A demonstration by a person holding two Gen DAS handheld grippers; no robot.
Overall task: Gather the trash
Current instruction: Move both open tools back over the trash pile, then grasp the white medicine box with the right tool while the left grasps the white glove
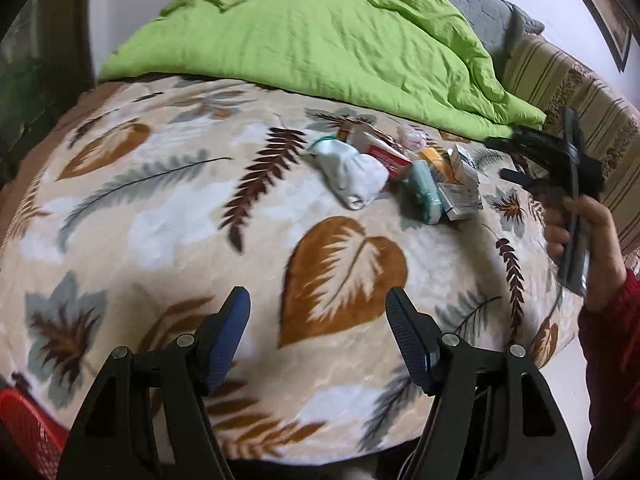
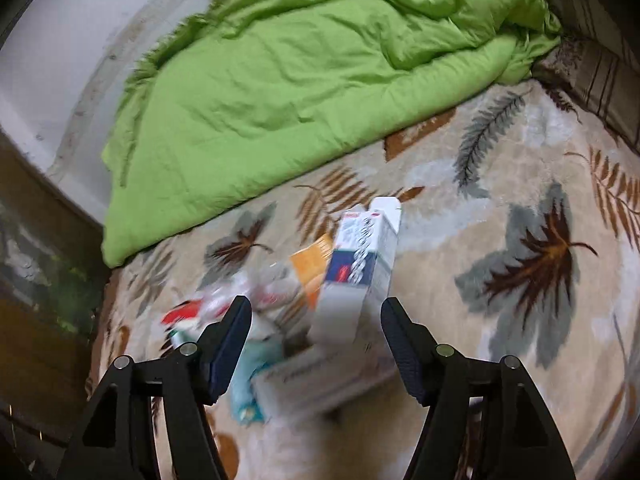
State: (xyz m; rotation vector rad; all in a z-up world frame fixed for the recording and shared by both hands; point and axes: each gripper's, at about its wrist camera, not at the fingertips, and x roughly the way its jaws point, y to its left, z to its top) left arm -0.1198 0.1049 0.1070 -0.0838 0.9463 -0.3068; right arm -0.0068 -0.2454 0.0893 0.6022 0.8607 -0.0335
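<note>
A heap of trash lies on a leaf-patterned blanket [image 1: 168, 216]: a crumpled white bag [image 1: 352, 172], a red-and-white carton [image 1: 386, 154], a teal pack [image 1: 426, 192], an orange packet [image 1: 436, 162] and small grey-white boxes [image 1: 460, 196]. My left gripper [image 1: 318, 304] hovers open over the blanket, well short of the heap. In the left wrist view the right gripper [image 1: 516, 160] is held by a hand [image 1: 592, 240] just right of the heap. In the right wrist view my right gripper [image 2: 316, 312] is open just above the heap, with a tall white-and-blue box [image 2: 360, 264] standing between its fingers, blurred.
A rumpled green quilt [image 1: 320, 36] covers the far half of the bed. Striped cushions [image 1: 576, 92] line the right side. A red mesh basket [image 1: 28, 428] shows at the bottom-left corner of the left wrist view. A red sleeve [image 1: 612, 344] is at the right edge.
</note>
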